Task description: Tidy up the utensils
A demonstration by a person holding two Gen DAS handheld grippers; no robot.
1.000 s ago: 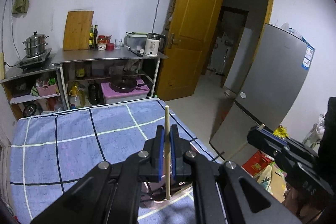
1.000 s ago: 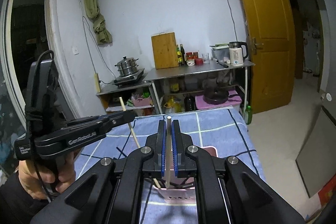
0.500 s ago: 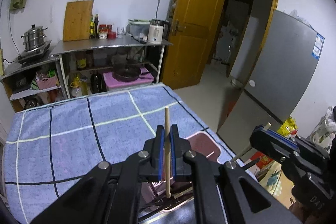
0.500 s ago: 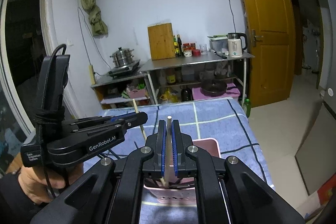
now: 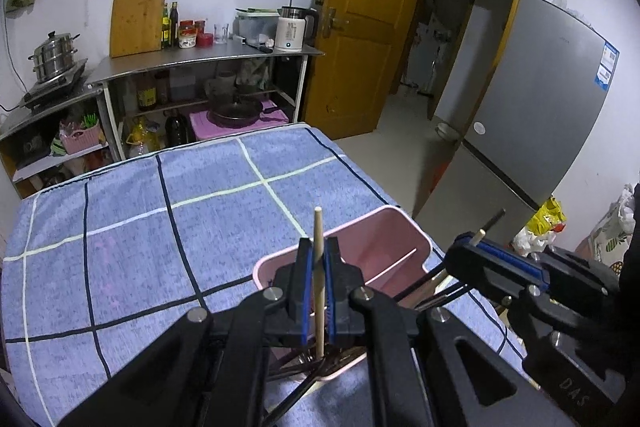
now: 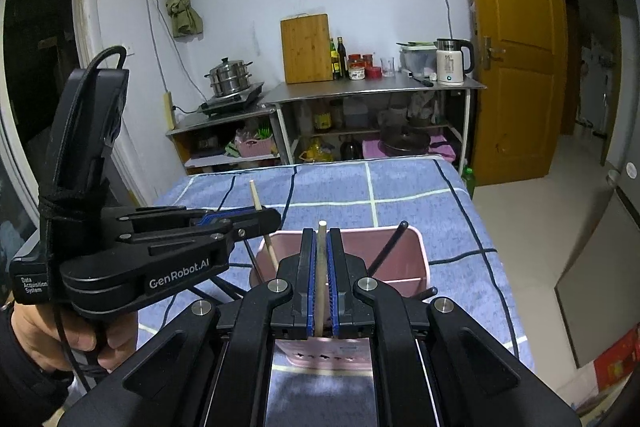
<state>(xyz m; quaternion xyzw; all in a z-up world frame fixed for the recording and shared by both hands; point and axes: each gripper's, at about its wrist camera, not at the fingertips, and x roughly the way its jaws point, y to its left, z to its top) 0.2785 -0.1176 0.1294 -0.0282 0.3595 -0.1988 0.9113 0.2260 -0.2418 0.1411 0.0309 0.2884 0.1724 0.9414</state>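
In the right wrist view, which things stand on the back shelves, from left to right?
Steel steamer pot → bamboo cutting board → dark oil bottles → red-lidded jars → white electric kettle.

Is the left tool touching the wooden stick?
Touching. The left wrist view shows the left tool shut on the wooden chopstick, blue pads pressed against both its sides above the pink bin.
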